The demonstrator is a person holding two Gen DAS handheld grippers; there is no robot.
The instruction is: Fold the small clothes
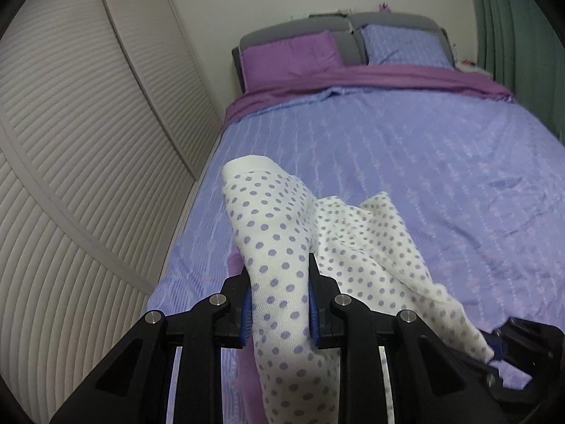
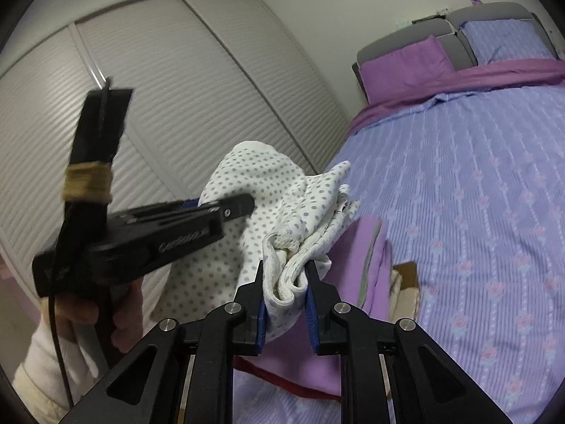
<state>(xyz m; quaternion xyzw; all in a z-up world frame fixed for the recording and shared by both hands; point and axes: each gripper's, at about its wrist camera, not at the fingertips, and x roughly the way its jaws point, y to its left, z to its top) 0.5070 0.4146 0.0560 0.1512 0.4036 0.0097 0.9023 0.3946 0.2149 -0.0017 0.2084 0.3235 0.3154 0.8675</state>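
A white garment with lilac polka dots [image 1: 275, 219] hangs in the air above the bed, stretched between both grippers. My left gripper [image 1: 279, 272] is shut on one band of it, and the cloth runs up between the blue pads and flops over past the fingertips. My right gripper [image 2: 286, 268] is shut on a bunched, layered edge of the same garment [image 2: 254, 173]. In the right wrist view the left gripper [image 2: 243, 205] shows from the side, held by a hand [image 2: 88, 311] in a white sleeve. The right gripper [image 1: 501, 342] peeks in at the lower right of the left wrist view.
The bed [image 1: 423, 162] has a lilac patterned cover, a purple pillow [image 1: 289, 54], a lilac pillow [image 1: 406, 44] and a grey headboard. Louvred wardrobe doors [image 1: 70, 141] stand close on the left. A folded purple cloth [image 2: 367, 247] and a brown flat item [image 2: 406, 275] lie below the garment.
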